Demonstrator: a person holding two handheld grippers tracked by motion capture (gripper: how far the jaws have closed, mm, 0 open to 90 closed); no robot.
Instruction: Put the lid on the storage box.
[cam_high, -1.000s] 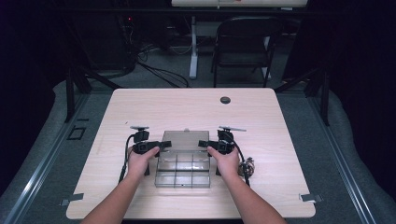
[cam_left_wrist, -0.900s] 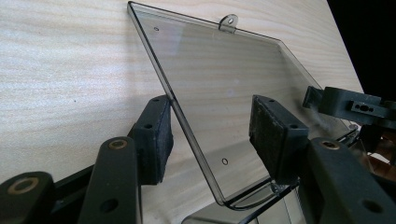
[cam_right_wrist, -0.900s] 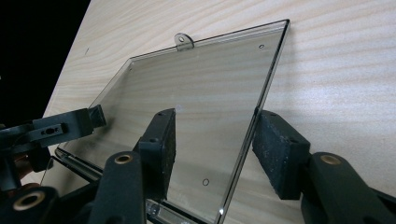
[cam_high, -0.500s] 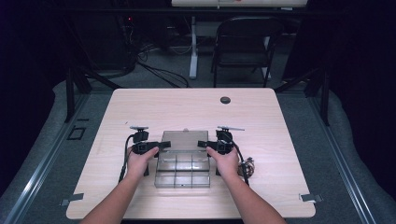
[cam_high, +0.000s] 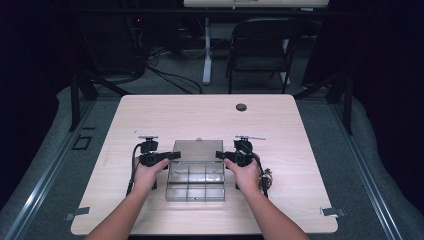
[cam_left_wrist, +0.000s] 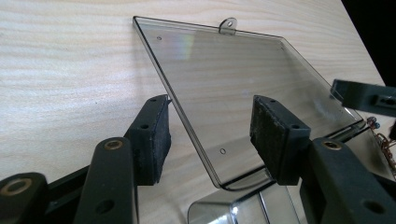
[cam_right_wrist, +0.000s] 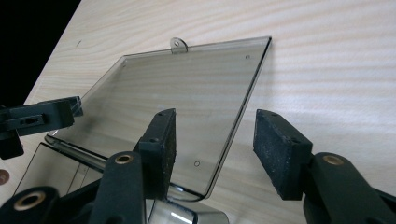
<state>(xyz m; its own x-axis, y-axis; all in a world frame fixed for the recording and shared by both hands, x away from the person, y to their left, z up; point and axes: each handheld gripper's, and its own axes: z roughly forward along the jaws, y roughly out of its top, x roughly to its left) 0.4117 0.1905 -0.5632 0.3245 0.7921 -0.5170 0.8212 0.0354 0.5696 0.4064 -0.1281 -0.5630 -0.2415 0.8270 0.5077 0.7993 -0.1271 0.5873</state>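
A clear plastic compartment box (cam_high: 196, 186) sits on the table with its lid (cam_high: 197, 149) swung open and leaning back. My left gripper (cam_high: 172, 156) reaches in from the box's left, and its open jaws straddle the lid's left edge (cam_left_wrist: 187, 121). Those jaws have just been opening a little, and neither pad presses on the edge between them. My right gripper (cam_high: 220, 155) mirrors it on the right, open with the lid's right edge (cam_right_wrist: 233, 126) between its pads (cam_right_wrist: 280, 149). A small tab (cam_left_wrist: 228, 25) tops the lid. Each gripper view shows the other gripper's jaw tip (cam_left_wrist: 369, 95) (cam_right_wrist: 42, 116).
The light wooden table (cam_high: 200, 117) has a round black grommet (cam_high: 241, 107) at the back. A small cluster of metal bits (cam_high: 266, 176) lies just right of my right hand. A folding chair (cam_high: 260, 45) and cables stand beyond the far edge.
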